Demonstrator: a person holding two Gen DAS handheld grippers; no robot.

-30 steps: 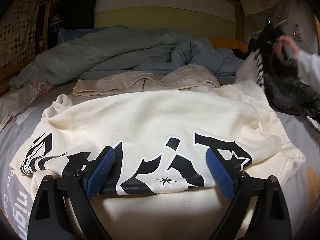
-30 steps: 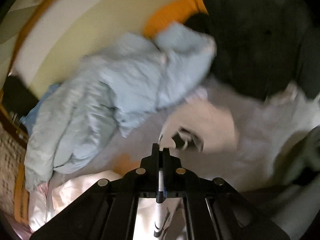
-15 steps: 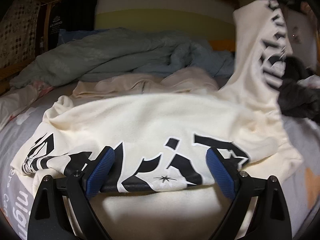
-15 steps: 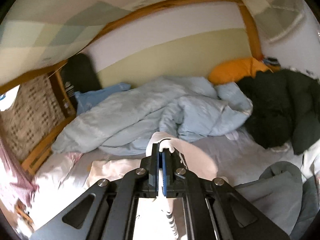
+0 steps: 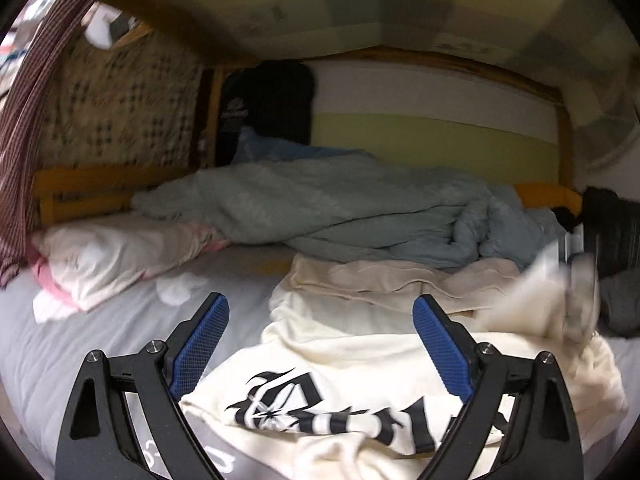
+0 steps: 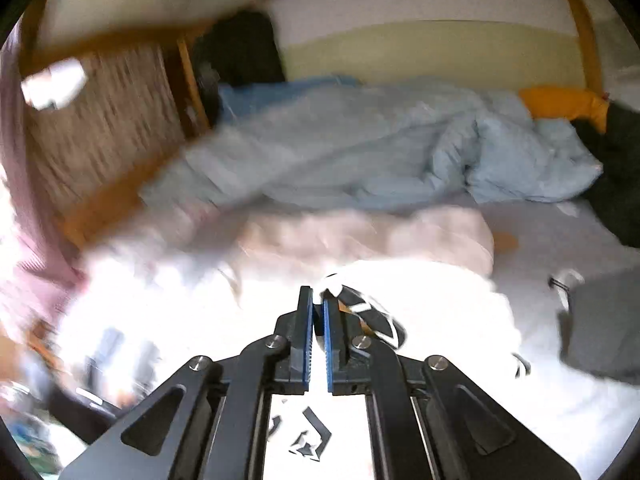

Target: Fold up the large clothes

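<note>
Left gripper (image 5: 320,344) lifted off sweatshirt (image 5: 360,364); right gripper (image 6: 317,312) pinches sleeve.

- A wooden bed frame (image 5: 100,196) with a grey sheet (image 5: 92,344)
- A back wall (image 5: 432,120) banded white over pale green
- A checked cloth panel (image 5: 120,108) on the left – a patchwork canopy (image 5: 360,4) overhead
- Dim, warm light

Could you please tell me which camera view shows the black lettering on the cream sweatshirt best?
The left wrist view: the black lettering on the cream sweatshirt lies sharp and evenly lit. The right wrist view is blurred and overexposed, showing only lettering fragments behind the gripper's fingers.
</note>
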